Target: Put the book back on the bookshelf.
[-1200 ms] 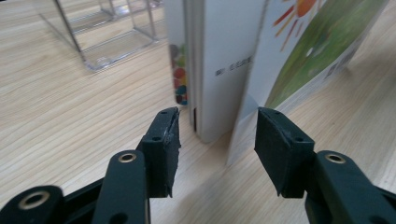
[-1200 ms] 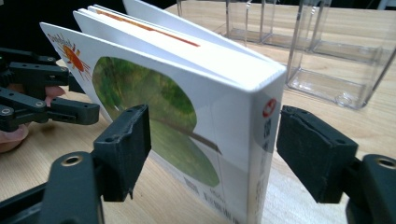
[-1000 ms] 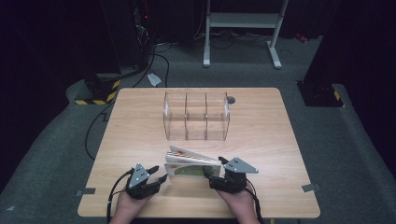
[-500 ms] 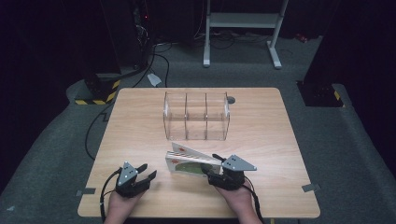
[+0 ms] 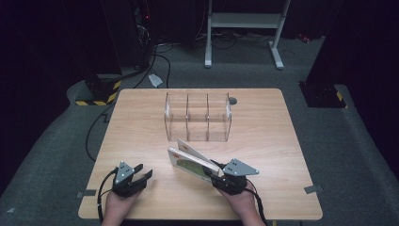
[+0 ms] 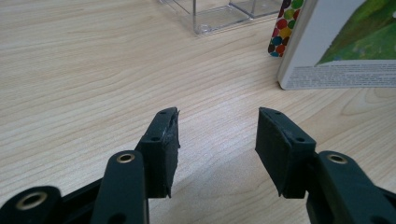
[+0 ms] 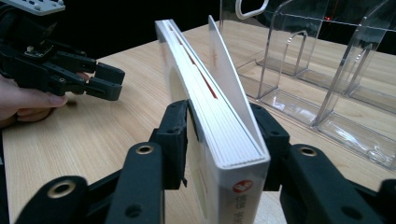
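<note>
Right gripper view: right gripper (image 7: 223, 140), jaws just closing, clamps white thick-paged board book (image 7: 219, 140) upright; left gripper (image 5: 136, 176) half-open, empty; hold firm, tip toward clear acrylic divided rack (image 5: 197, 117).

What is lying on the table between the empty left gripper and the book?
Nothing: the high view shows bare wood between the left gripper and the book, which the right gripper has just closed on.

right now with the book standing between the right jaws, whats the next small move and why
Probably lift the book slightly and carry it toward the clear organizer. The right gripper has just been closing its jaws on the book's spine end, the left gripper hangs open off to the side, and the organizer's slots look empty.
</note>
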Tool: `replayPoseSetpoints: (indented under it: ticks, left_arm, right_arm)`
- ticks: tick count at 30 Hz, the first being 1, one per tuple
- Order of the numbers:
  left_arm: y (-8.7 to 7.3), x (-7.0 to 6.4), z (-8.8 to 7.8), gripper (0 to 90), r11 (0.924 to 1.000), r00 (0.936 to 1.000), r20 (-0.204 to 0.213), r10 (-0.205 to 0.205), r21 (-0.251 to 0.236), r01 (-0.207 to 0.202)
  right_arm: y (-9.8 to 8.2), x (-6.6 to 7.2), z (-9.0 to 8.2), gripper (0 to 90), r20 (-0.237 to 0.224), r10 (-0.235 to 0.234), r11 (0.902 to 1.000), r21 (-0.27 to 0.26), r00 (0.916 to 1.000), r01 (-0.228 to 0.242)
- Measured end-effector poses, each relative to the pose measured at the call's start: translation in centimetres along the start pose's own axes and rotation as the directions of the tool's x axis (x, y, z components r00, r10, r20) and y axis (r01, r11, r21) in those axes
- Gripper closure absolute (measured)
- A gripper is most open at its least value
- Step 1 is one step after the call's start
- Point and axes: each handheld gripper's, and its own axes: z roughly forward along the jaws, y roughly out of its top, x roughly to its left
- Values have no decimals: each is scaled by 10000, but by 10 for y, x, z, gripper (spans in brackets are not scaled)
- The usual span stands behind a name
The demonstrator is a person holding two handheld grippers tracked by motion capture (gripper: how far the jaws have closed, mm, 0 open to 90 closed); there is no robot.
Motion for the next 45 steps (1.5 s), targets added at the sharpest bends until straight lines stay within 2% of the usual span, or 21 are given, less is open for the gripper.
replayPoseSetpoints:
  ticks: [2,4,7,8,11,17,31,36,39,45]
  left_arm:
    - [0,0,1,490,10000,10000,-49,53,52,-53]
    - [1,-1,1,481,9998,9999,-88,-64,183,66]
    - [2,-1,2,463,9994,9997,-94,-217,272,219]
    - [3,-1,2,460,9993,9997,-91,-230,280,233]
    - [3,-3,2,455,9994,9999,-86,-133,306,136]
    - [3,-3,2,454,9995,9999,-23,-110,312,111]
    - [5,-2,2,442,9994,9998,-162,-75,334,81]
    - [7,2,5,434,9992,9991,-408,-103,371,118]
    - [7,8,8,434,9979,9973,-730,4,639,43]
    - [8,18,13,429,9949,9935,-1115,-209,962,317]
  right_arm:
    - [0,1,0,654,10,-38,10000,-11,10000,38]
    - [0,2,0,682,-42,-28,10000,-13,10000,28]
    - [-1,8,0,741,244,-383,9993,-44,9990,384]
    - [-1,10,1,744,425,-459,9989,-83,9980,463]
    - [-1,12,0,748,517,-382,9991,-184,9979,392]
    - [0,19,0,752,753,-692,9966,-396,9948,724]
    - [7,17,-15,754,1523,-491,9933,-961,9871,642]
    - [7,13,-23,754,1824,-383,9931,-1025,9825,578]
    - [6,10,-28,754,2059,-296,9926,-1091,9781,530]
    - [3,3,-39,754,2545,-79,9926,-1153,9670,385]
